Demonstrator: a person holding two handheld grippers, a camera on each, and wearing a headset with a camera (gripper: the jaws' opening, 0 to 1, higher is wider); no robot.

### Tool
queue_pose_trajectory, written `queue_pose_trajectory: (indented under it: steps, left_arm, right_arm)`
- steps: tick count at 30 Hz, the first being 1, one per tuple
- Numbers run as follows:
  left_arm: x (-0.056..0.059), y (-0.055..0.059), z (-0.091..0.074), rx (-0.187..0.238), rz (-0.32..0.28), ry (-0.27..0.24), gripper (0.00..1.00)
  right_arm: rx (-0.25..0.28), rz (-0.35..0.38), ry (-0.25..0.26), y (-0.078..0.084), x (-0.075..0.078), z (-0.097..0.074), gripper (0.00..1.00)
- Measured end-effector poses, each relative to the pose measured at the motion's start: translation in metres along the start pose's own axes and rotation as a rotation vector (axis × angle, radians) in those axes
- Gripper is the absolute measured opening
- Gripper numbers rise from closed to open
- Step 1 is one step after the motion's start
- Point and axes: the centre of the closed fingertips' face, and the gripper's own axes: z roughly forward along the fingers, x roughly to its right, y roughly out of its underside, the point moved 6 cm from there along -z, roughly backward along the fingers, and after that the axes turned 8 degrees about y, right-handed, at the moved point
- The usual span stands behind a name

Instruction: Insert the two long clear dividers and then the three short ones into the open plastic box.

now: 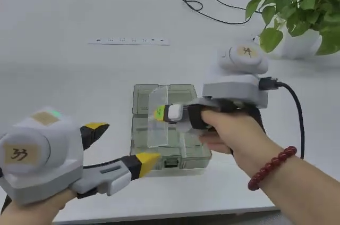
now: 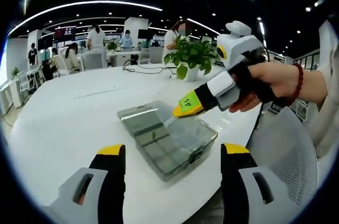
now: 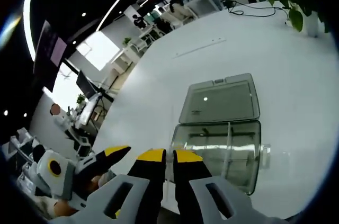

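Note:
The open clear plastic box [image 1: 178, 153] lies near the table's front edge, its lid [image 1: 180, 91] folded back on the far side. My right gripper [image 1: 159, 112] hovers over the box, shut on a clear divider [image 1: 158, 126] that hangs upright above the left half of the tray. In the right gripper view the jaws [image 3: 169, 156] pinch the divider's thin edge, with the box [image 3: 241, 173] beyond them and one partition line [image 3: 229, 147] crossing the tray. My left gripper [image 1: 121, 144] stands open just left of the box's front corner, nothing between its fingers [image 2: 112, 152].
A thin long strip [image 1: 129, 40] with small marks lies farther back on the white table [image 1: 64, 76]. A potted plant [image 1: 303, 1] and a black cable [image 1: 207, 7] occupy the far right. Chairs stand beyond the table.

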Motion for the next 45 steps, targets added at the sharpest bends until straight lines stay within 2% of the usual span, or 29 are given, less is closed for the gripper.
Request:
queue_pose_trajectory:
  steps: [1, 4, 5, 7, 9, 13, 17, 22, 29, 32, 38, 45]
  left_arm:
    - [0.001, 0.000, 0.001, -0.001, 0.006, 0.000, 0.77]
    - [0.001, 0.001, 0.002, -0.009, 0.028, 0.006, 0.83]
    - [0.002, 0.001, 0.003, -0.013, 0.044, 0.011, 0.84]
    - [0.003, 0.001, 0.003, -0.015, 0.055, 0.016, 0.85]
    - [0.003, 0.001, 0.004, -0.014, 0.075, 0.018, 0.85]
    - [0.004, 0.002, 0.005, -0.017, 0.084, 0.023, 0.88]
    - [0.002, 0.002, 0.006, -0.023, 0.091, 0.024, 0.90]
    - [0.000, 0.003, 0.007, -0.034, 0.089, 0.033, 0.94]
    - [-0.002, 0.003, 0.009, -0.045, 0.094, 0.046, 0.99]
    - [-0.003, 0.003, 0.009, -0.047, 0.099, 0.042, 0.99]
    - [-0.007, 0.000, 0.009, -0.051, 0.111, 0.026, 0.98]
    - [-0.009, 0.001, 0.010, -0.048, 0.100, 0.029, 1.00]
  right_arm:
    - [-0.033, 0.010, 0.025, 0.000, 0.002, 0.000, 0.06]
    - [-0.075, 0.033, 0.046, -0.001, 0.003, 0.003, 0.06]
    - [-0.115, 0.040, 0.079, -0.002, 0.007, 0.004, 0.06]
    - [-0.108, 0.046, 0.076, -0.004, 0.007, 0.006, 0.06]
    - [-0.152, 0.091, 0.096, -0.001, 0.007, 0.004, 0.06]
    - [-0.185, 0.105, 0.115, -0.003, 0.008, 0.007, 0.06]
    - [-0.249, 0.143, 0.132, 0.001, 0.010, 0.010, 0.06]
    - [-0.298, 0.155, 0.154, -0.001, 0.016, 0.019, 0.06]
    - [-0.352, 0.152, 0.177, 0.000, 0.017, 0.025, 0.06]
    - [-0.372, 0.137, 0.185, -0.001, 0.017, 0.027, 0.06]
    - [-0.398, 0.134, 0.206, -0.005, 0.024, 0.035, 0.06]
    - [-0.419, 0.132, 0.216, 0.001, 0.025, 0.037, 0.06]
